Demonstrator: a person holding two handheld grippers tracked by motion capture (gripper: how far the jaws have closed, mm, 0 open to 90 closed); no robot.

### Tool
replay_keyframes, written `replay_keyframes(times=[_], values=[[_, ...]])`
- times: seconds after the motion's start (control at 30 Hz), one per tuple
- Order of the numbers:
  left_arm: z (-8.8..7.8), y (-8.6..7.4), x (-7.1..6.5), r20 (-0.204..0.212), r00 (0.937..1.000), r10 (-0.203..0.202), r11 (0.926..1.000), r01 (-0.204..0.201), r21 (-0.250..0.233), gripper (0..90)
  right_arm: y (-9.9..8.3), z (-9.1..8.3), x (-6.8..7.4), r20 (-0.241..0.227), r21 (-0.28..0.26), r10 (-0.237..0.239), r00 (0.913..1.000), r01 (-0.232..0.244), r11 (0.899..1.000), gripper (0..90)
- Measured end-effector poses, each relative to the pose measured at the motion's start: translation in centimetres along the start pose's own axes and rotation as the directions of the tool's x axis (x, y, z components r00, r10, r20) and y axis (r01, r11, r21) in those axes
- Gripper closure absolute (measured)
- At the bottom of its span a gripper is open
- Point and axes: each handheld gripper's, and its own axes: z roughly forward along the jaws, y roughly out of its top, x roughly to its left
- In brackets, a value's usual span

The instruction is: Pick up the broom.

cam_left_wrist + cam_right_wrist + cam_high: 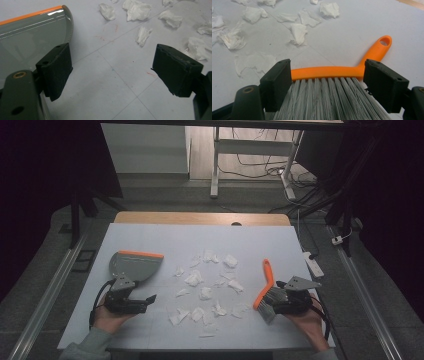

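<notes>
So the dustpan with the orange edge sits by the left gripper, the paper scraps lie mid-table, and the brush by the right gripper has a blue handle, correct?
Not quite: the brush has an orange handle, not blue, as the right gripper view shows. The dustpan by the left gripper and the paper scraps mid-table are as you say.

Dim room, grey floor (165,195), white desk legs (216,165)

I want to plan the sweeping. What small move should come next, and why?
Probably close the right gripper on the brush: its open jaws stand on either side of the bristles. The left gripper is open beside the dustpan, and paper scraps lie unswept.
</notes>
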Motion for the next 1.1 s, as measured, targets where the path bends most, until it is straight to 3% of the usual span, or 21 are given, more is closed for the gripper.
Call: replay_keyframes(times=[0.47, 0.7, 0.87, 1.03, 1.1], values=[[0.2, 0.1, 0.1, -0.003, 1.0000, 0.008, 1.0000, -0.008, -0.001, 16.6, 1.7, -0.2, 0.2, 0.044, 0.033, -0.012, 0.9990, 0.010, 0.999, 23.2], [0.3, 0.2, 0.2, -0.006, 1.0000, 0.008, 1.0000, -0.008, -0.004, 16.6, 3.8, 0.1, -0.3, 0.069, 0.060, 0.047, 0.9965, -0.051, 0.997, 24.6], [0.3, 0.2, 0.2, -0.009, 0.9999, 0.007, 1.0000, -0.007, -0.003, 16.6, 5.6, 0.6, -1.0, 0.113, 0.149, 0.115, 0.9869, -0.131, 0.980, 24.6], [0.3, 0.2, 0.1, -0.011, 0.9999, 0.012, 0.9999, -0.012, -0.003, 16.8, 7.0, 1.6, -1.9, 0.134, 0.203, 0.145, 0.9804, -0.170, 0.964, 25.0], [0.3, 0.2, 0.1, -0.011, 0.9999, 0.012, 0.9999, -0.012, -0.003, 16.8, 7.5, 2.3, -2.4, 0.155, 0.242, 0.162, 0.9745, -0.197, 0.950, 25.4]])
